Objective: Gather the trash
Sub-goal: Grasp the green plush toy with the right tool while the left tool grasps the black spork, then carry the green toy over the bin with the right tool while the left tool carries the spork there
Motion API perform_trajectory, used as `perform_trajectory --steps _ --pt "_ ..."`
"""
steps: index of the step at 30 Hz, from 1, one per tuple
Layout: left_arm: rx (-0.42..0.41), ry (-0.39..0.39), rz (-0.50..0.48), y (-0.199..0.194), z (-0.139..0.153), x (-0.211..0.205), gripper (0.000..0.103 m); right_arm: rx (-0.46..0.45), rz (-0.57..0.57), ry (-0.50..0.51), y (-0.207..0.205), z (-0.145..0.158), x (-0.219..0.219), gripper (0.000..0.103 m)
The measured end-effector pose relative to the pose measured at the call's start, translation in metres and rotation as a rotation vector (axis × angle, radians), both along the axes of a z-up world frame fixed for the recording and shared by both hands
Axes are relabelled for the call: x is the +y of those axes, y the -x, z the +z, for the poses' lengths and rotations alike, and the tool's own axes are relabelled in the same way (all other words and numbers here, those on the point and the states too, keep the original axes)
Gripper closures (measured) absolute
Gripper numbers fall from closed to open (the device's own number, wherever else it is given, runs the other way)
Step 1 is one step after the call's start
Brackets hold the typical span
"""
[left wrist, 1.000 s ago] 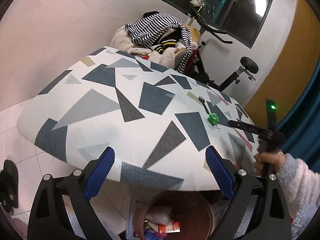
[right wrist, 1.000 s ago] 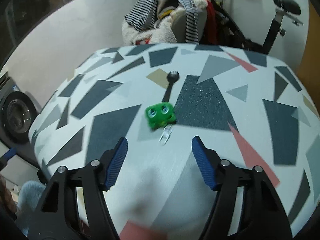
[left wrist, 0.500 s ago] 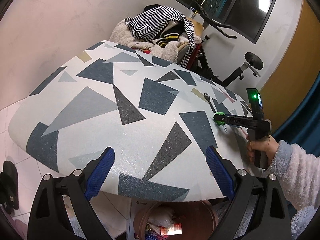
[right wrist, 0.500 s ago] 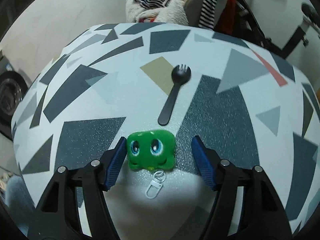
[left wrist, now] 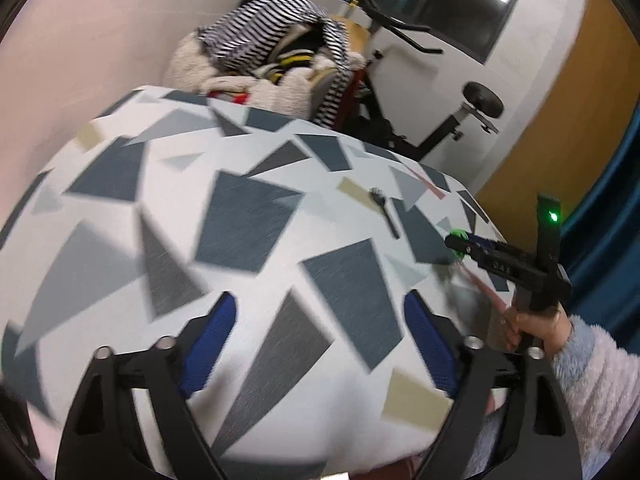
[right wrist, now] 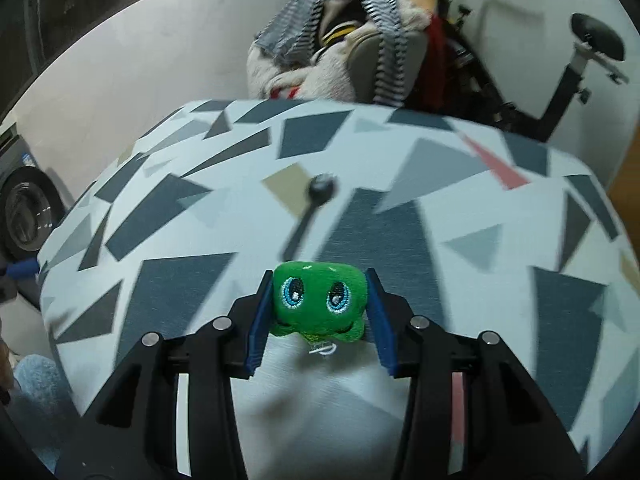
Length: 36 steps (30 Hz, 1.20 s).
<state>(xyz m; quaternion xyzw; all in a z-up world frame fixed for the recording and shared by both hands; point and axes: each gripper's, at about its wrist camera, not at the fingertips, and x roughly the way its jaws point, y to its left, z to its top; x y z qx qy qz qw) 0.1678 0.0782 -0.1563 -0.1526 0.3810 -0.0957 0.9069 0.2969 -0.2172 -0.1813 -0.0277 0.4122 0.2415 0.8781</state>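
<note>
One green plush keychain [right wrist: 318, 300] between right tool [right wrist: 318, 312] pads, jaws closing onto it, left tool [left wrist: 320, 344] closing, empty

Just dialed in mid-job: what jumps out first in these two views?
The green plush toy with embroidered blue eyes sits between the right gripper jaws, which are closing on it near the table's front edge. Just beyond it lies a black plastic fork. The left gripper hovers with nothing between its jaws, also closing.
</note>
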Motion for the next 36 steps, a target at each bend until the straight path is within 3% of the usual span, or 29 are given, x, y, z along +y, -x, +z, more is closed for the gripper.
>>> perform_trajectory --steps 2,7,16,18,23,29,31,36 --pt "0.013 0.025 -0.034 -0.031 -0.004 -0.016 0.044 -0.003 -0.040 -0.017 0.000 -0.002 -0.015 0.057" --pt "0.081 0.071 -0.093 -0.103 -0.022 -0.056 0.051 -0.039 -0.121 -0.081 -0.001 -0.001 -0.037 0.057" --pt "0.134 -0.073 -0.136 -0.196 -0.049 -0.123 0.061 0.003 -0.152 -0.108 -0.012 -0.011 -0.045 0.057" --pt "0.137 -0.106 -0.150 -0.206 -0.051 -0.134 0.061 0.011 -0.152 -0.113 -0.012 -0.012 -0.047 0.057" --pt "0.166 -0.198 -0.148 -0.224 -0.063 -0.153 0.072 -0.011 -0.127 -0.098 -0.007 -0.012 -0.044 0.057" --pt "0.149 -0.277 -0.153 -0.231 -0.071 -0.164 0.074 -0.022 -0.118 -0.102 -0.006 -0.013 -0.043 0.057" --pt "0.141 -0.313 -0.148 -0.231 -0.072 -0.164 0.092 -0.018 -0.121 -0.115 -0.006 -0.013 -0.044 0.057" --pt "0.142 -0.256 -0.180 -0.221 -0.070 -0.149 0.094 -0.016 -0.119 -0.127 -0.005 -0.012 -0.045 0.057"
